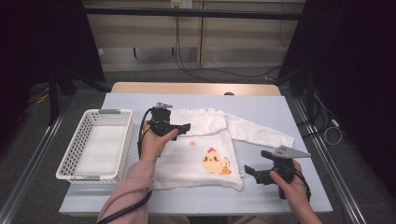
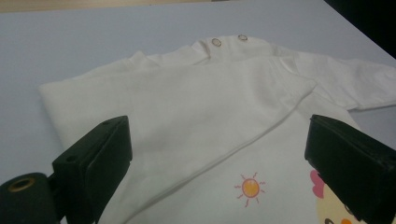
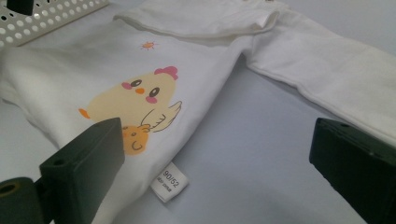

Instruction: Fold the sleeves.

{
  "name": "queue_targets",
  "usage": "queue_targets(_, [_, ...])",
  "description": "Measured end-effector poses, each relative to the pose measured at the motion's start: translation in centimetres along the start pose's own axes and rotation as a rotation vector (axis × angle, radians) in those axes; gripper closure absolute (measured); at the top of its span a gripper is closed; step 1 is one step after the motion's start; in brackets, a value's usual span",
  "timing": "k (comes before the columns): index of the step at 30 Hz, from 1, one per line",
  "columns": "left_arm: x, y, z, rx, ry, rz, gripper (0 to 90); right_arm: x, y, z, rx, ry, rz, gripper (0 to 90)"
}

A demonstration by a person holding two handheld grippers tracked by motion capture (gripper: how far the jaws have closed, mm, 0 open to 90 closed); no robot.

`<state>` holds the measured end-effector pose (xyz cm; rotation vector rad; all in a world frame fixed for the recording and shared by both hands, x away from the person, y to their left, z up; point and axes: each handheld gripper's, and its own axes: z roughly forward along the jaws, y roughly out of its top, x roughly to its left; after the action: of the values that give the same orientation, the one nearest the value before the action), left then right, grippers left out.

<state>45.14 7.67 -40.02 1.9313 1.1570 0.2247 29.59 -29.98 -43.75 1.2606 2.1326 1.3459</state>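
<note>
Folding of a small white long-sleeved shirt (image 1: 201, 154) appears to be under way, and the garment is laid front-up on the desk (image 1: 261, 196), just right of a white perforated basket (image 1: 77, 142). One sleeve is seen already turned in across the chest, its folded edge running diagonally above the little sun print (image 2: 251, 188); the other sleeve (image 1: 261, 133) is still spread out toward the right. By that reading, one fold is done, while the second sleeve, the body fold and perhaps placing in the basket are judged to be left. The left gripper (image 1: 180, 127) is held over the folded shoulder, its jaws wide apart with nothing clamped between them. The right gripper (image 1: 252, 170) is held beside the hem near the size tag (image 3: 169, 182), jaws likewise spread wide and empty. The chick print (image 3: 133, 109) is left uncovered. The desk is topped with a pale blue-grey sheet over a wooden board. Beyond it, a grey floor, trailing cables and dark curtains at both sides are seen.
</note>
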Motion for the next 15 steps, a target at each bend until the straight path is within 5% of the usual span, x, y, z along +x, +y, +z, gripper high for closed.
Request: queue_targets(15, [0.8,-2.3,-1.9,0.009,-0.025,0.013,6.6,-0.5,0.4,0.2,0.005,-0.021,0.008,3.2])
